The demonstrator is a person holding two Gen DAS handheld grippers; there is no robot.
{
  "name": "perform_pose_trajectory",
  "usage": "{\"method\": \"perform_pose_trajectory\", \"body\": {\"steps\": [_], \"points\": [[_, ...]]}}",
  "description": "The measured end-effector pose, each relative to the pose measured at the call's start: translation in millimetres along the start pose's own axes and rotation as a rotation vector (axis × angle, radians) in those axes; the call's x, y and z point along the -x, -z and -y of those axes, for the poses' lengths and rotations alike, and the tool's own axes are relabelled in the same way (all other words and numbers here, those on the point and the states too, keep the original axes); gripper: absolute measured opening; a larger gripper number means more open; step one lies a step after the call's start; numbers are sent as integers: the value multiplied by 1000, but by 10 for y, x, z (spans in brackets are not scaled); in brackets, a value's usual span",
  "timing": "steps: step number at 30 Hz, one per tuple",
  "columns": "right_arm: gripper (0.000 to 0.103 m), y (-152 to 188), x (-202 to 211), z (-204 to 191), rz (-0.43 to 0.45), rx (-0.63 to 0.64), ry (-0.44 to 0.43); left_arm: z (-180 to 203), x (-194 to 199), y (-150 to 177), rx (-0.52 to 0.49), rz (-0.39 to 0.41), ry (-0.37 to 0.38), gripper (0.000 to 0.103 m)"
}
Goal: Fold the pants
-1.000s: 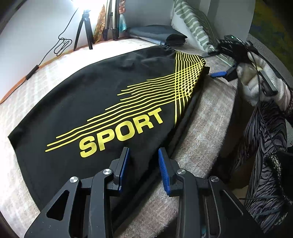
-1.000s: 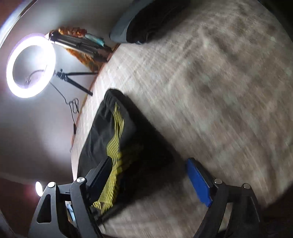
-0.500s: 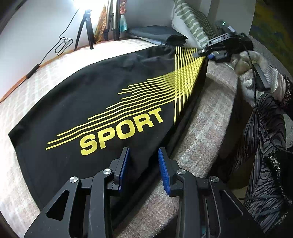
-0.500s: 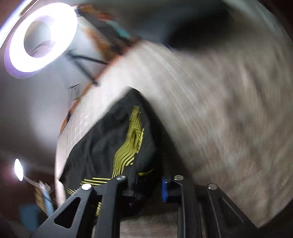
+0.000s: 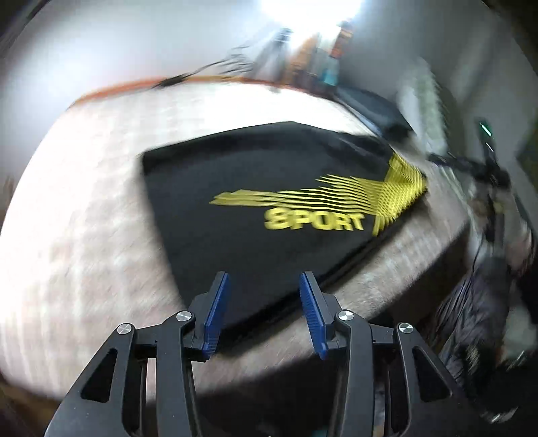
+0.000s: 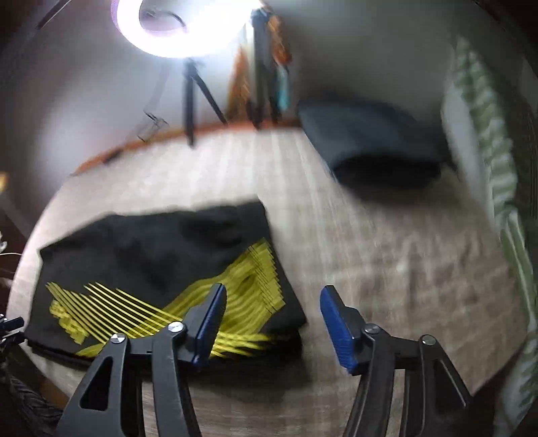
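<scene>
Black pants (image 5: 255,188) with yellow stripes and the word SPORT lie folded flat on the beige bed cover (image 5: 84,218). My left gripper (image 5: 262,295) is open and empty above the near edge of the pants. In the right wrist view the pants (image 6: 151,255) lie at the lower left, with the right end doubled over. My right gripper (image 6: 269,312) is open and empty, just past the right end of the pants, its left finger over the yellow stripes. Both views are blurred by motion.
A folded dark garment (image 6: 373,141) lies at the back of the bed beside a striped pillow (image 6: 497,161). A ring light (image 6: 181,23) on a tripod stands at the far wall. The bed's front edge (image 5: 420,262) drops off on the right.
My left gripper has pulled back and turned, and its jaws stand wider. My right gripper, shut at the pants' end half a second ago, now stands open and empty with that end lying on the bed.
</scene>
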State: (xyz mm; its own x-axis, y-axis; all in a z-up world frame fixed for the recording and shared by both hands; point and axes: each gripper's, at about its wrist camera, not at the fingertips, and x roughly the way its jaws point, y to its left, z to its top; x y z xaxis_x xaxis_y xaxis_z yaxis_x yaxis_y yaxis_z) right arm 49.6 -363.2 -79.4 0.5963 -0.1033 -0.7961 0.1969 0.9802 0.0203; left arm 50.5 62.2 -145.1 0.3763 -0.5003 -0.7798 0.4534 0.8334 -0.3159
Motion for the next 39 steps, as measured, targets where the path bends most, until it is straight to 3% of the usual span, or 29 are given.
{"method": "perform_pose_trajectory", "body": {"steps": [4, 7, 10, 16, 18, 19, 20, 23, 32, 39], "points": [[62, -186, 153, -326, 38, 73, -144, -221, 3, 180, 157, -35, -22, 42], [62, -244, 149, -667, 43, 144, -243, -314, -19, 268, 221, -37, -89, 42], [62, -270, 76, -1040, 13, 203, -356, -430, -23, 303, 341, -21, -34, 42], [62, -350, -135, -1812, -34, 328, -458, -411, -129, 274, 400, -2, 13, 46], [62, -397, -199, -2018, -61, 350, -492, -383, -158, 261, 397, 26, 18, 38], [62, -430, -239, -2176, -79, 369, -508, -362, -174, 249, 385, 29, 16, 28], [63, -457, -278, -2304, -92, 386, -516, -348, -204, 243, 379, 24, 16, 9], [66, -534, -435, -2804, -166, 445, -548, -352, -208, 252, 399, 76, 40, 8], [66, -378, -1027, -4192, -452, 605, -542, -85, -78, 176, 254, 205, 12, 7], [63, -65, -1171, -4704, -489, 803, -358, -8, -125, 145, 227, 226, 34, 7]]}}
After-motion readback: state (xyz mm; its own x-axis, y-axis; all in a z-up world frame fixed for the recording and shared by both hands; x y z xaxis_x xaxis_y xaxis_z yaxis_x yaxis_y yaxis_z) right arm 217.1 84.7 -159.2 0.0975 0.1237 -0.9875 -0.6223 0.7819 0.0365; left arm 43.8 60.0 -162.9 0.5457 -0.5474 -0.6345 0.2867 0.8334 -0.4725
